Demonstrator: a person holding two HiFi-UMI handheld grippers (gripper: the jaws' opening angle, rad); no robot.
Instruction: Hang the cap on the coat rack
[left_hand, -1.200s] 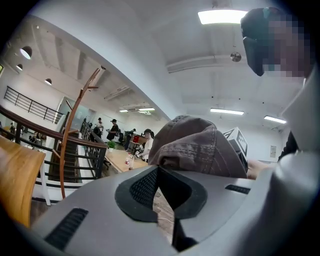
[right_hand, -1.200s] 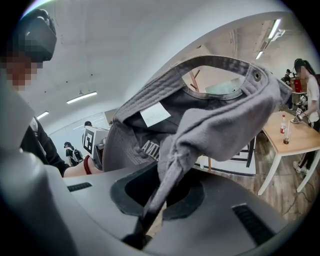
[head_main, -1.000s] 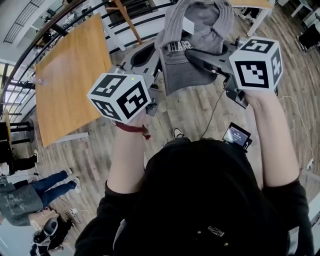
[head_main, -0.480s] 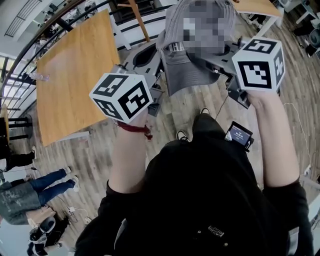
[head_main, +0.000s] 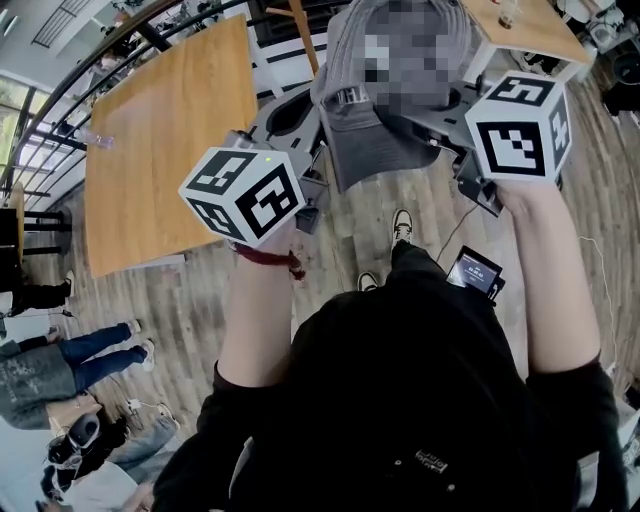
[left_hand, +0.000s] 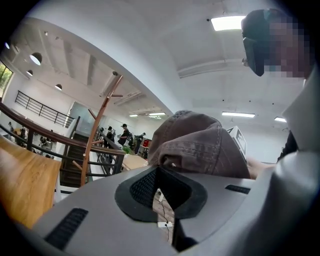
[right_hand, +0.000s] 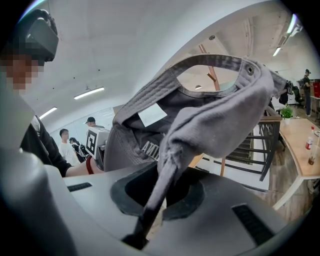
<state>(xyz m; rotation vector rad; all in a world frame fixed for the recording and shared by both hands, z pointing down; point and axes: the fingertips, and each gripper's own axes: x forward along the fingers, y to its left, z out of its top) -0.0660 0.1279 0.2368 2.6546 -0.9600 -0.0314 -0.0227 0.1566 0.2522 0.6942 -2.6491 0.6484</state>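
A grey cap is held up between both grippers at the top of the head view. My right gripper is shut on a fold of its rim fabric, and the cap's inside with a white label faces that camera. My left gripper reaches the cap's other side; its jaws stand nearly together at the cap's edge. The wooden coat rack, a slanted pole with pegs, stands ahead to the left in the left gripper view. Through the cap's back opening, the right gripper view shows the coat rack again.
A wooden table lies below on the left, beside a black railing. A second table with bottles is on the right. People stand at the lower left. A small screen device hangs by my right forearm.
The floor and the table have slid across the head view as the person steps forward; a shoe now shows below the cap. Both grippers keep the cap in the same hold.
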